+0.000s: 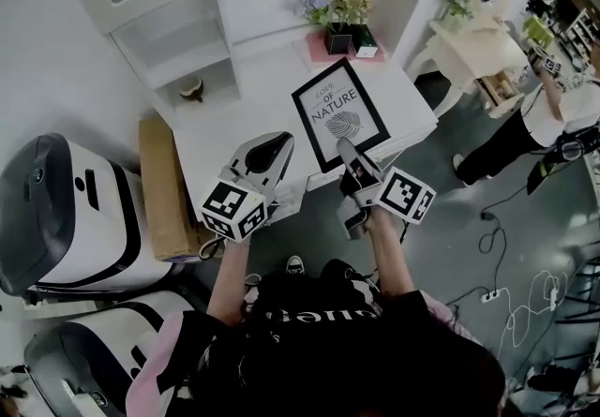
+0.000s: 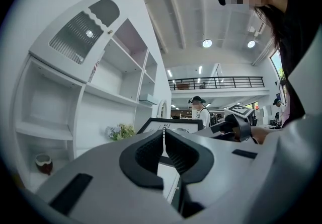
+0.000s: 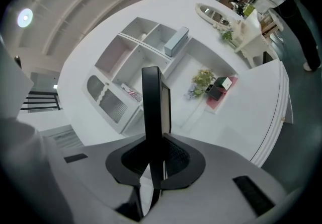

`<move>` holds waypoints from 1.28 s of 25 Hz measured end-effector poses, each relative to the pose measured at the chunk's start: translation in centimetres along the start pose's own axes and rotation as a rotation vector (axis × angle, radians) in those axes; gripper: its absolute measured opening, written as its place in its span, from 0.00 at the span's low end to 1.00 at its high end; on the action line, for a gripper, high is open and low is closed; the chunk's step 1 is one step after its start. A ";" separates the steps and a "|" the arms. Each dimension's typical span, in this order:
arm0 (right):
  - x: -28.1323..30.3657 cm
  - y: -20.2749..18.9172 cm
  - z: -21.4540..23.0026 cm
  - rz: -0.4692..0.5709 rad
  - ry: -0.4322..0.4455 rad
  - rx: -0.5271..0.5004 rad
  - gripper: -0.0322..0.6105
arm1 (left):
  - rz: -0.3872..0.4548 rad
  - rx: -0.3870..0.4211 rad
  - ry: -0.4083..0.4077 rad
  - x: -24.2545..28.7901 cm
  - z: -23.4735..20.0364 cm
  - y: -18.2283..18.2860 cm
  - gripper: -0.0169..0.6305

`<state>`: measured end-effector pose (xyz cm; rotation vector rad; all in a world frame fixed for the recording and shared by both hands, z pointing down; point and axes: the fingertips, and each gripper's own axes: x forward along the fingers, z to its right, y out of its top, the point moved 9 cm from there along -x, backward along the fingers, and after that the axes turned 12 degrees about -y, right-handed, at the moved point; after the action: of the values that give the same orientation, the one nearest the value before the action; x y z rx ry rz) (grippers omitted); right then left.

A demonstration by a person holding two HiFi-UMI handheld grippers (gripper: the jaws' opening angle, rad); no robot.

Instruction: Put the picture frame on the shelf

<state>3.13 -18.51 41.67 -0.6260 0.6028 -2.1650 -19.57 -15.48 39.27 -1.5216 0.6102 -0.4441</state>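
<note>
The picture frame has a black border and a white print with lettering, and hangs face up over the white table. My right gripper is shut on the middle of its near edge. In the right gripper view the frame runs edge-on between the pads. My left gripper is beside the frame's left side, shut and holding nothing. Past its closed jaws the frame shows. The white shelf unit stands behind the table, its compartments mostly bare.
A flower pot on a pink tray stands at the table's back. A small brown bowl sits in a low shelf compartment. A cardboard box and white machines are on the left. A white dresser and another person are on the right.
</note>
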 end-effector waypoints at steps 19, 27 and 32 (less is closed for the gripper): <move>8.8 9.1 -0.9 -0.023 0.076 -0.046 0.16 | -0.016 0.029 0.129 2.3 -6.6 0.8 0.06; 14.8 17.5 -2.0 -0.052 0.210 -0.079 0.17 | 0.000 0.053 0.186 8.3 -11.0 2.8 0.06; 15.3 20.0 -4.3 -0.015 0.329 -0.168 0.16 | 0.003 0.070 0.223 7.3 -9.7 2.2 0.06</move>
<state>2.90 -41.23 30.02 -0.3617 0.9645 -2.2650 -20.13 -27.55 36.88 -1.4148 0.7620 -0.6319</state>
